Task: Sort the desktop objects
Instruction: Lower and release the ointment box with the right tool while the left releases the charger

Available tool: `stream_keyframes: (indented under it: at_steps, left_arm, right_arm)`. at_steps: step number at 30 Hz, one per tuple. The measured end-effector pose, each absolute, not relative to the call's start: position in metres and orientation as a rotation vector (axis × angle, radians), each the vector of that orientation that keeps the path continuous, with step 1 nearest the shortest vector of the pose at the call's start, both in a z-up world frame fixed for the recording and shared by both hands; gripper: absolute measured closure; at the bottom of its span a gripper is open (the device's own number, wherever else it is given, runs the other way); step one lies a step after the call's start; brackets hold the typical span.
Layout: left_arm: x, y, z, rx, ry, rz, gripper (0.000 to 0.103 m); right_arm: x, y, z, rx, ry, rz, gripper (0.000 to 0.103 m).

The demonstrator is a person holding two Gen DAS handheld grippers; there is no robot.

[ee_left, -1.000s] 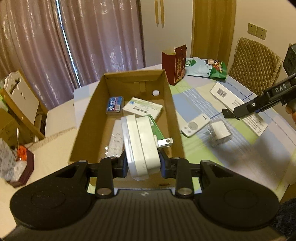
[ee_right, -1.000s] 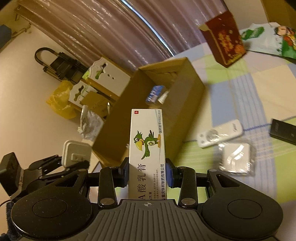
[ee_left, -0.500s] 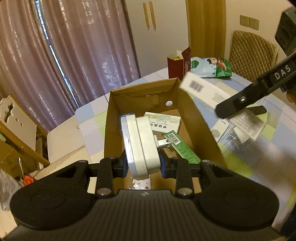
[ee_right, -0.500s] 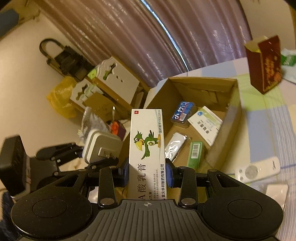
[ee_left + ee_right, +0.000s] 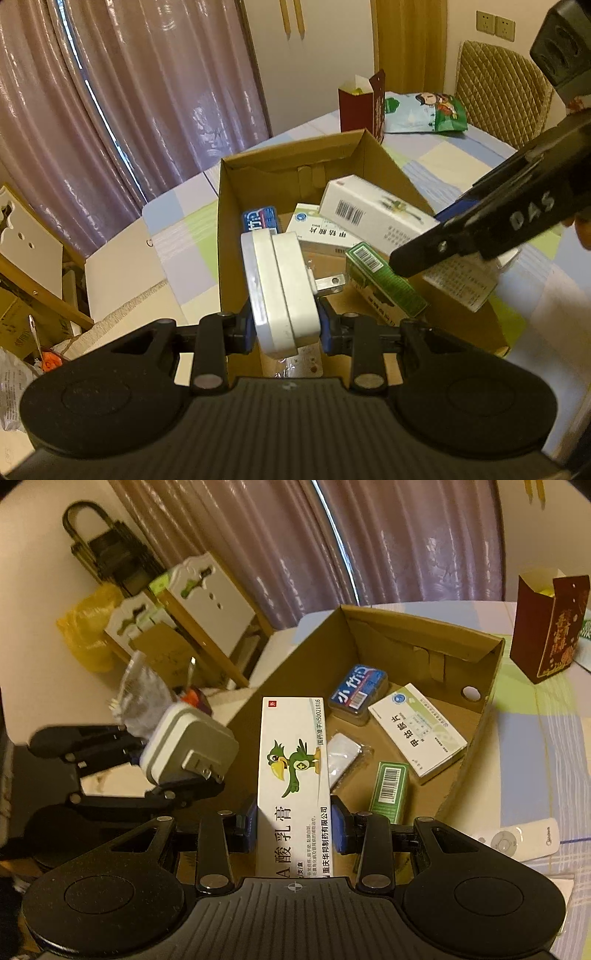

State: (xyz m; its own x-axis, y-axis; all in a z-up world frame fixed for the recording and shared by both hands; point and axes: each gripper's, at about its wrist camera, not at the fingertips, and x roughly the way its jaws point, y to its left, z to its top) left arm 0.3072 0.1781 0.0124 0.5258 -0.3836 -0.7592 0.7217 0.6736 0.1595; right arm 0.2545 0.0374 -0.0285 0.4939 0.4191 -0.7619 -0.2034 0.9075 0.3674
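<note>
- Left wrist view: my left gripper [image 5: 286, 326] clamps the white plastic plug adapter [image 5: 279, 288], now carried over the open brown cardboard box [image 5: 291, 166].
- My right gripper [image 5: 293, 829] grips the long white parrot-printed ointment carton [image 5: 293, 760], which has swung in above the box too.
- Both look ready to drop.

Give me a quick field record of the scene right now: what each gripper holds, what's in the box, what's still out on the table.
left gripper: jaws shut on white plug-in power adapter
right gripper: jaws shut on white parrot-print medicine carton
open brown cardboard box: holds blue tin, white-green carton, green barcode box, silver packet
table: white remote, dark red paper bag
</note>
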Motion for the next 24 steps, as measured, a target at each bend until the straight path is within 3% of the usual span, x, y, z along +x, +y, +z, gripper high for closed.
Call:
stream_keyframes:
  at_steps: [24]
  left_arm:
    - [0.338, 0.167, -0.040, 0.514, 0.963, -0.723, 0.075]
  right_arm:
    - [0.260, 0.077, -0.092, -0.120, 1.129, 0.484, 0.066]
